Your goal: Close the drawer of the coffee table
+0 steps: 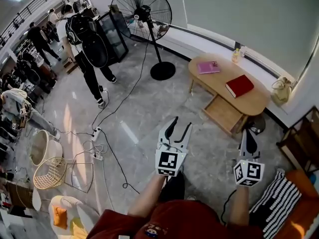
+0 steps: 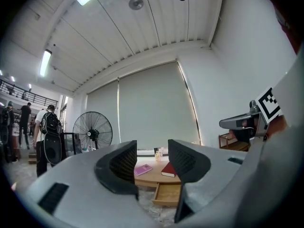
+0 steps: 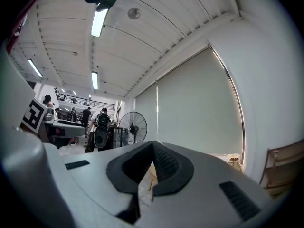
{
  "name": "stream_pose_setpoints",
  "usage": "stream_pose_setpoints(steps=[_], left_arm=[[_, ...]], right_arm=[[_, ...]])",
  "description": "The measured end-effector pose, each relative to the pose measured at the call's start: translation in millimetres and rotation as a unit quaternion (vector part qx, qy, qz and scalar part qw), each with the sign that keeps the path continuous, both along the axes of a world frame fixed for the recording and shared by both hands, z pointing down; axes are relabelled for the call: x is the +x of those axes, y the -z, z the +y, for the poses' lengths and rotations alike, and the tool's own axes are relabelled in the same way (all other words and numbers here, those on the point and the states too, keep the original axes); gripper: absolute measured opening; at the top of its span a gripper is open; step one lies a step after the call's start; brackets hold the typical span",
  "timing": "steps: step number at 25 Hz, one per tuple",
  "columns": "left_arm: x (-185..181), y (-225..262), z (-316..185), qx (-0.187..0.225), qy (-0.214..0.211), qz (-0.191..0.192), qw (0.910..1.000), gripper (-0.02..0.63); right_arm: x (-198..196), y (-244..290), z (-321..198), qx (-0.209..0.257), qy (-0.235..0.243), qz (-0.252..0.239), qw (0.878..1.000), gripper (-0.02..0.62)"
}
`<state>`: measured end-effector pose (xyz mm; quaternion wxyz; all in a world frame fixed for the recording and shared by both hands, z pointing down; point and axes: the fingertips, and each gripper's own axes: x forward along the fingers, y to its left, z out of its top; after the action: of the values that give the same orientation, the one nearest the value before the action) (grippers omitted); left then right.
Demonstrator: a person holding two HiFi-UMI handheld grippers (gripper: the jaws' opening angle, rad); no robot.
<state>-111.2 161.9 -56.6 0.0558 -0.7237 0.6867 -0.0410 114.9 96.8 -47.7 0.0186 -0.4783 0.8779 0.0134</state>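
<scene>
The oval wooden coffee table [image 1: 259,102] stands ahead at the right by the wall. Its drawer [image 1: 223,114] is pulled out toward me. A red book [image 1: 239,85], a pink book [image 1: 208,67] and a small bottle [image 1: 236,55] lie on top. My left gripper [image 1: 177,128] is held level in the air, open and empty, well short of the drawer. Between its jaws in the left gripper view [image 2: 152,163] I see the table [image 2: 153,178] and the drawer [image 2: 167,194]. My right gripper [image 1: 247,138] is shut, its tips touching [image 3: 153,142], nothing in it.
A tall standing fan [image 1: 144,14] is left of the table, and a person with a backpack [image 1: 89,44] beyond it. Cables and a power strip [image 1: 97,133] run over the floor at the left. A cloth bag [image 1: 281,89] sits by the wall, a striped cushion [image 1: 276,203] near my right.
</scene>
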Motion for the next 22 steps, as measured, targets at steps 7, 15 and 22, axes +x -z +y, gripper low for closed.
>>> stream_pose_setpoints(steps=[7, 15, 22], left_arm=[[-35, 0, -87, 0.005, -0.035, 0.003, 0.9994, 0.192], [-102, 0, -186, -0.001, -0.067, 0.000, 0.9978, 0.192], [-116, -7, -260, -0.003, -0.112, 0.009, 0.9937, 0.192]], right_arm=[[-31, 8, -72, 0.002, -0.034, 0.019, 0.999, -0.003], [-96, 14, -151, -0.003, -0.064, 0.034, 0.997, -0.003], [-112, 13, -201, -0.006, -0.108, 0.046, 0.993, -0.003]])
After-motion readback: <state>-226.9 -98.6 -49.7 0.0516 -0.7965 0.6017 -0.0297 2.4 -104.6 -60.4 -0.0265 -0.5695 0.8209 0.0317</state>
